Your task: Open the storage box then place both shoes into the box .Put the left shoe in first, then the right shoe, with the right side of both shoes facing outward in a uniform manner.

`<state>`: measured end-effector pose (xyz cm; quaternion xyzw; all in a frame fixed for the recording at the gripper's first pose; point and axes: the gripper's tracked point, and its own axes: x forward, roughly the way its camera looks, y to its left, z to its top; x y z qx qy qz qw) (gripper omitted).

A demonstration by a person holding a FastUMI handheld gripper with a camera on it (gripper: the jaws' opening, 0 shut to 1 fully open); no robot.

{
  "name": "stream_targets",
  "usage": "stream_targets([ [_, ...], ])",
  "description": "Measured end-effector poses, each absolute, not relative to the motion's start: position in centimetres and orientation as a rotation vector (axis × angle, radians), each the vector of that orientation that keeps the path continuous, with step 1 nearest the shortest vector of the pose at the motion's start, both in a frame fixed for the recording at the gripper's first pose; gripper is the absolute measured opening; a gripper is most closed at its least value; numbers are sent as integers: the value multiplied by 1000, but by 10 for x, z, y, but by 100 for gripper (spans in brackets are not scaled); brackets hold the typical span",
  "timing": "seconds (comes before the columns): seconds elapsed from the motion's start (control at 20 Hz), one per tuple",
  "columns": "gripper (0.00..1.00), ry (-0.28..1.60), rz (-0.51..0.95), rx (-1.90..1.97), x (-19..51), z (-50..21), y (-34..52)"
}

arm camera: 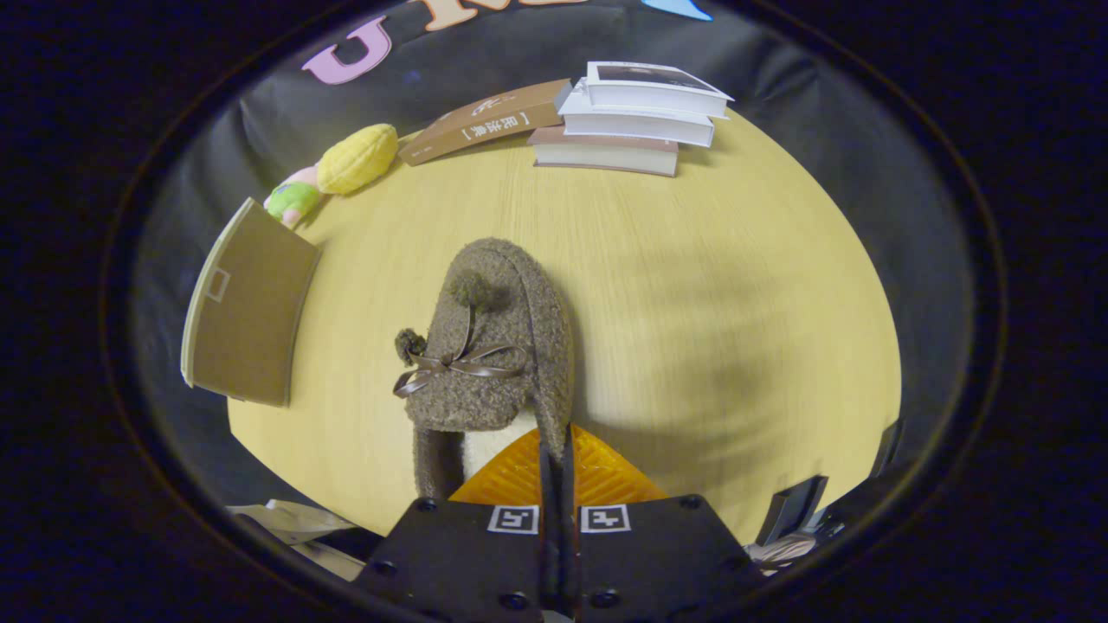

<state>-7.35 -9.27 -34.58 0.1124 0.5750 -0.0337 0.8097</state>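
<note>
A brown fuzzy shoe point(495, 346) with a ribbon bow and two pompoms hangs just ahead of my fingers, toe pointing away, above the yellow wooden table point(692, 285). My gripper point(558, 450) is shut on the shoe's right side wall near the heel, both fingers pressed close together on the fabric. The shoe's pale lining shows just left of the fingers. The brown storage box point(247, 307) stands at the table's left edge, beyond and left of the shoe; I cannot tell from here whether it is open.
A stack of three books point(632, 117) and a leaning brown book point(485, 121) lie at the table's far side. A yellow plush toy point(357, 157) and a green-pink one point(293, 199) sit behind the box. Dark objects point(792, 510) lie near the table's near right edge.
</note>
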Motion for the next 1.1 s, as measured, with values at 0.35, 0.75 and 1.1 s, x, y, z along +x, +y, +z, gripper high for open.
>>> stream_targets([
  [0.35,4,1173,-37,353,-60,-301,-54],
  [0.75,4,1122,45,340,-28,-249,15],
  [1.1,4,1066,146,322,1,-201,86],
])
